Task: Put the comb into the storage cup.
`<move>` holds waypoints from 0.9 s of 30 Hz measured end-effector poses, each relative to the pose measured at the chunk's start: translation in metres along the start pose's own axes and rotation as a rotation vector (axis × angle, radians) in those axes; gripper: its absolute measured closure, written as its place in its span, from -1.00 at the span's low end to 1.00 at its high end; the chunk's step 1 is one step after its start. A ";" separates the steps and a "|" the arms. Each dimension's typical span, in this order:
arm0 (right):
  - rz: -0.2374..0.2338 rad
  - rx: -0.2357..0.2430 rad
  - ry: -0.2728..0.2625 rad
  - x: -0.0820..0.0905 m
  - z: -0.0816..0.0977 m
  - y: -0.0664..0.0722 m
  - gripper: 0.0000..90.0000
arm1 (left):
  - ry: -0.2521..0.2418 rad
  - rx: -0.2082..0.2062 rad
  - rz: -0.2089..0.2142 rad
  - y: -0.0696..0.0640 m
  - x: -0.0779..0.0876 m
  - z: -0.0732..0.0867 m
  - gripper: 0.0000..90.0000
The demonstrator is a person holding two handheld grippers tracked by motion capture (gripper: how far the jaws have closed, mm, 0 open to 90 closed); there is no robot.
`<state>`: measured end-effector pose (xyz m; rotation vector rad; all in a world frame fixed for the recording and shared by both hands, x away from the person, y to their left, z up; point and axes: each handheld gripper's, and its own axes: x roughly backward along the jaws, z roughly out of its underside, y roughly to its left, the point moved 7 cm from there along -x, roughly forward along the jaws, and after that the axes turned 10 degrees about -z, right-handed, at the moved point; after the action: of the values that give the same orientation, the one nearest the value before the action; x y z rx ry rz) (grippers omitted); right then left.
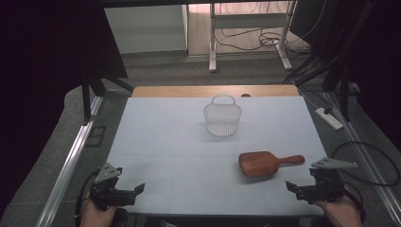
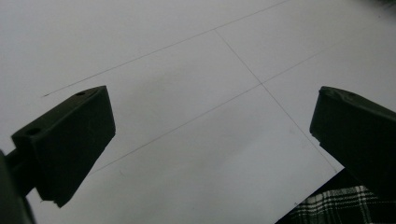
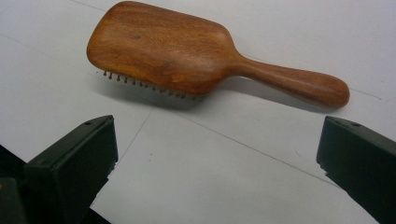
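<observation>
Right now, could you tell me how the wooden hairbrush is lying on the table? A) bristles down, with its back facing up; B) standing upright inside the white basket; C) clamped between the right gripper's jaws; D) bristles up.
A: in the right gripper view the wooden hairbrush shows its smooth back on top, with the bristles pointing down at the white table, and it lies apart from the open right gripper.

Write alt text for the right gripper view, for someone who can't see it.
A wooden hairbrush lies bristles down on a white table, its handle pointing right. The right gripper sits just short of it, its two black jaws wide apart at the bottom corners with nothing between them.
</observation>
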<state>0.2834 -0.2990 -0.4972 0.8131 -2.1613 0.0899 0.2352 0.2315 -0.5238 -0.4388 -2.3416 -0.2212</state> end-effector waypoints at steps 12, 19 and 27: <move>-0.056 0.019 0.012 -0.006 -0.005 0.002 -1.00 | 0.000 -0.001 0.002 0.000 0.000 0.000 -0.99; -0.059 0.033 0.019 -0.009 -0.016 0.002 -1.00 | 0.001 -0.008 0.001 -0.001 0.000 0.000 -0.99; -0.045 0.035 0.018 -0.012 -0.023 -0.003 -1.00 | 0.000 -0.002 0.006 0.000 0.000 0.000 -0.99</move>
<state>0.3061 -0.2874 -0.4909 0.8770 -2.1287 0.1123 0.2352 0.2313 -0.5239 -0.4472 -2.3404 -0.2200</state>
